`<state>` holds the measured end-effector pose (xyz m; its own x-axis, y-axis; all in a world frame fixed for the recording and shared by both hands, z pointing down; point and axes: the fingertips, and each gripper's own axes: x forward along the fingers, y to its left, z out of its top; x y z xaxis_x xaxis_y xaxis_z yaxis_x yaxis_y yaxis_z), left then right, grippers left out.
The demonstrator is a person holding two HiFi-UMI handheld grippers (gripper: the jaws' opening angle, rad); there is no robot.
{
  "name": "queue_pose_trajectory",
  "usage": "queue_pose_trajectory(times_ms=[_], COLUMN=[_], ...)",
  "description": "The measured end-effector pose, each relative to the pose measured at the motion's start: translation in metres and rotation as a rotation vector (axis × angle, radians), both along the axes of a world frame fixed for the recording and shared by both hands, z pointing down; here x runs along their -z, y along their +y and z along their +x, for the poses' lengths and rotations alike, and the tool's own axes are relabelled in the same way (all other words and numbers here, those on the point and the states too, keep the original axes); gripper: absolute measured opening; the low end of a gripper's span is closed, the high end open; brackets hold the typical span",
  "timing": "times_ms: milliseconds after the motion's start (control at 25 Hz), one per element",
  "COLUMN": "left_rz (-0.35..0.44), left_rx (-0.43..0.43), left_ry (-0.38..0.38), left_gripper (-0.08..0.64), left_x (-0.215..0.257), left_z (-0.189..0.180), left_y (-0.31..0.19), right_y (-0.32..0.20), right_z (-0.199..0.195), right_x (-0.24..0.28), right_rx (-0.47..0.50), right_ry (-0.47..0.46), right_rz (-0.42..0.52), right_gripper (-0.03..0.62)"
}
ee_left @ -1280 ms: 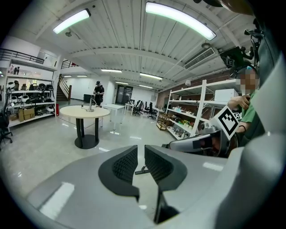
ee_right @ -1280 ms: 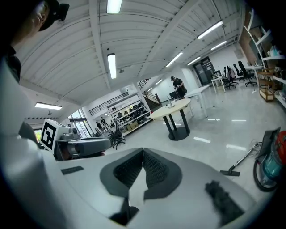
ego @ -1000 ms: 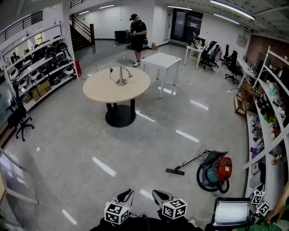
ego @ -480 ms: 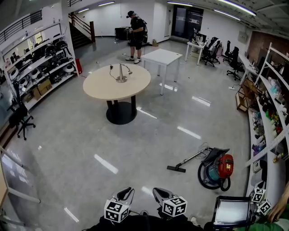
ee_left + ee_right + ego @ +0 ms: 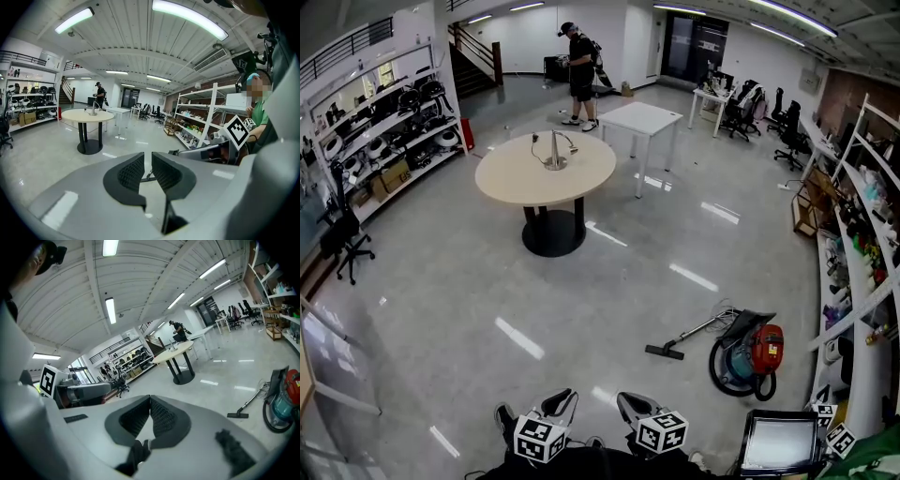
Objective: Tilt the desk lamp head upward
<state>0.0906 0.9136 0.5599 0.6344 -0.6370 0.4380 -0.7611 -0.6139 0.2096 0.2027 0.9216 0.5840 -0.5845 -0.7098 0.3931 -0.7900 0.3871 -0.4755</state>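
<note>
Head view: desk lamp (image 5: 554, 150) upright (head unreadable); left gripper (image 5: 147, 161) barely open, right gripper (image 5: 150, 401) closed empty.

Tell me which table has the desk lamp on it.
The round beige table on the black pedestal; the desk lamp stands on it. The white rectangular table beyond looks bare.
</note>
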Motion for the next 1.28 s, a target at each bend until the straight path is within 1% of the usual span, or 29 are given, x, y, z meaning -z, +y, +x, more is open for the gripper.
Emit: queue_pose_trajectory(times_ms=[120, 320, 400, 480, 640, 760, 960, 1120, 1280], left_rz=[0.008, 0.009, 0.008, 0.009, 0.021, 0.015, -0.004, -0.009, -0.003], left_rx=[-0.013, 0.049, 0.045, 0.022, -0.030, -0.031, -0.001, -0.009, 0.001], left_ry=[-0.016, -0.009, -0.003, 0.006, 0.021, 0.036, 0.066, 0.094, 0.128], left_gripper=[0.055, 0.055, 0.055, 0.055, 0.055, 0.055, 0.055, 0.055, 0.055], left_x=[-0.002, 0.002, 0.001, 0.000, -0.001, -0.006, -0.008, -0.004, -0.002], left_z=[-0.001, -0.025, -0.026, -0.018, -0.011, -0.021, -0.048, -0.064, -0.089], left_y=[-0.002, -0.014, -0.023, -0.034, -0.065, -0.093, -0.144, -0.183, -0.220], right_y=[-0.006, -0.017, -0.024, -0.034, -0.062, -0.089, -0.140, -0.178, -0.214], right_z=[-0.001, -0.020, -0.023, -0.014, -0.006, -0.012, -0.040, -0.062, -0.084], right_x=[-0.003, -0.003, -0.001, -0.001, -0.005, -0.010, -0.007, 0.008, 0.017], right_rx=[-0.001, 0.032, 0.038, 0.018, -0.033, -0.047, -0.030, -0.008, -0.026], right_ry=[0.005, 0.008, 0.026, 0.042, 0.064, 0.074, 0.093, 0.144, 0.161], right_rz=[0.001, -0.001, 0.008, 0.006, -0.010, -0.024, -0.032, -0.005, 0.003], right_gripper=[0.005, 0.005, 0.005, 0.005, 0.005, 0.005, 0.005, 0.005, 0.005])
